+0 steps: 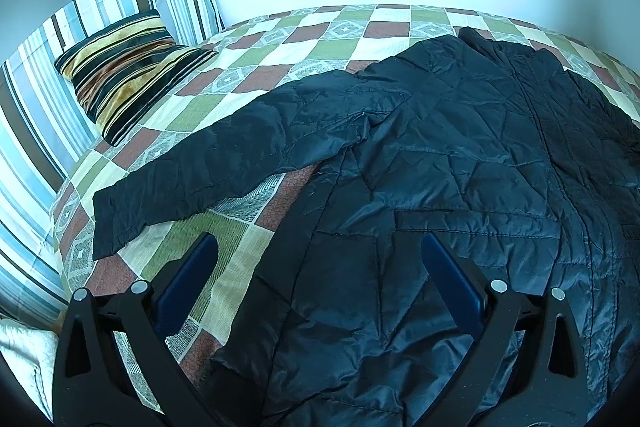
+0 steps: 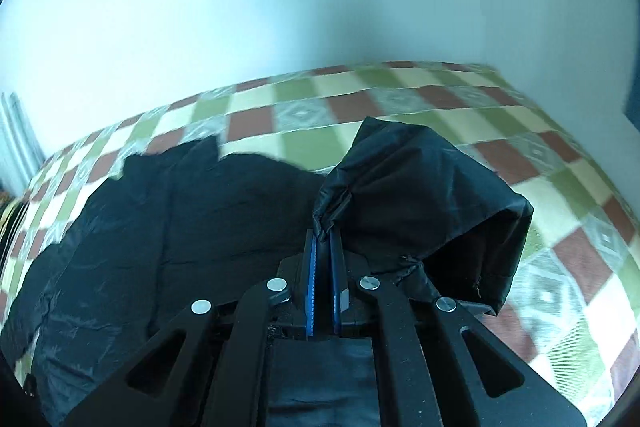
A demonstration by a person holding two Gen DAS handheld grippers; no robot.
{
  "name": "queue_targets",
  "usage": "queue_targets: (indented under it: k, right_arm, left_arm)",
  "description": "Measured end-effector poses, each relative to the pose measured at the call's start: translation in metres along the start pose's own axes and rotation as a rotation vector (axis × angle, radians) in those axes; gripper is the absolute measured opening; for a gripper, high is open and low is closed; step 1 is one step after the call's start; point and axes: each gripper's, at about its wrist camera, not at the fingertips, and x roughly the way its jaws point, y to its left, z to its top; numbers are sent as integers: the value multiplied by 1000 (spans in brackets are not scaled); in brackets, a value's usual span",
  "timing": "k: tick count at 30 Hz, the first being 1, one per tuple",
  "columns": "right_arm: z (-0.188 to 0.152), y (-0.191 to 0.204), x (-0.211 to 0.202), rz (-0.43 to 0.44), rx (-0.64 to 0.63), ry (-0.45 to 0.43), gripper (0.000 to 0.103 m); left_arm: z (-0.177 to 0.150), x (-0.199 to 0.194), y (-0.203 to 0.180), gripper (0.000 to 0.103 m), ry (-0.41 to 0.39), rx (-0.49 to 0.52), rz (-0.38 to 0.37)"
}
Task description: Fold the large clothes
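I see the black quilted jacket [image 1: 440, 155] spread flat across the checked bedspread [image 1: 280, 39], its body filling the middle and right of the bed. One sleeve [image 1: 208, 167] stretches out toward the left, ending near the bed's edge, not far from a striped cushion [image 1: 128, 67] that leans on striped pillows [image 1: 48, 75] at the wall. My left gripper [image 1: 318, 251] hangs above the jacket's lower edge with its blue pads wide apart, nothing between them. My right gripper [image 2: 323, 247] is clenched on a bunched fold of the jacket's other sleeve [image 2: 424, 195], lifted clear of the bedspread; the cuff droops open just right of the fingers.
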Motion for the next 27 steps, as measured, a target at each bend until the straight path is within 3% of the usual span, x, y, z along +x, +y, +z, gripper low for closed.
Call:
queue_targets:
  k: [14, 27]
  right_arm:
    - [-12, 171, 30, 217, -242, 65, 6]
    - [-39, 247, 45, 330, -341, 152, 0]
  left_arm:
    - [-3, 5, 5, 101, 7, -11, -27]
    - [-4, 13, 12, 101, 24, -24, -41]
